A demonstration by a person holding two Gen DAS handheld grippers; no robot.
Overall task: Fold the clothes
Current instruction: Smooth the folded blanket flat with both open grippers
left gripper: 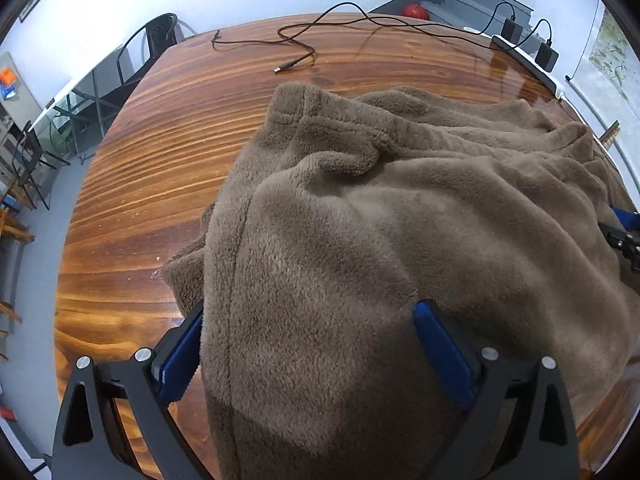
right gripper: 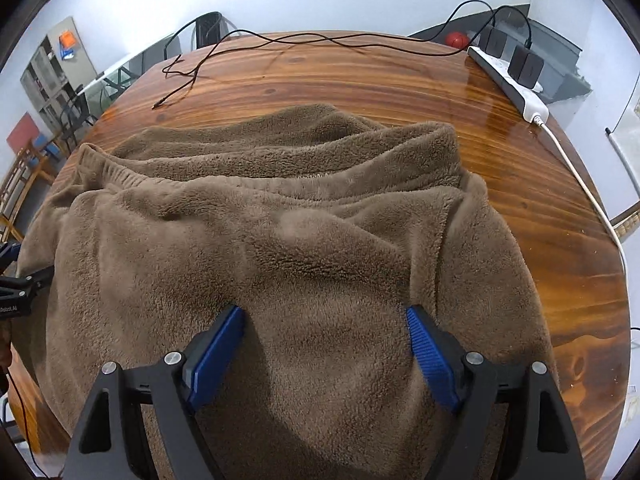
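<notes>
A brown fleece garment [left gripper: 400,216] lies bunched on the wooden table [left gripper: 160,168], its elastic waistband toward the far side. My left gripper [left gripper: 308,320] is open, its blue fingers [left gripper: 440,352] spread wide with fleece between and over them. The garment also fills the right wrist view [right gripper: 300,240]. My right gripper [right gripper: 324,320] is open too, its blue fingers [right gripper: 218,356] resting on the fleece on either side of a fold. The right gripper's body shows at the left view's right edge [left gripper: 624,240]. The left gripper's body shows at the right view's left edge [right gripper: 20,284].
A black cable [left gripper: 296,40] trails across the table's far side. A white power strip [right gripper: 516,80] with black adapters lies at the far right edge. Chairs [left gripper: 140,52] stand beyond the table. A red ball [left gripper: 415,11] sits on the floor behind.
</notes>
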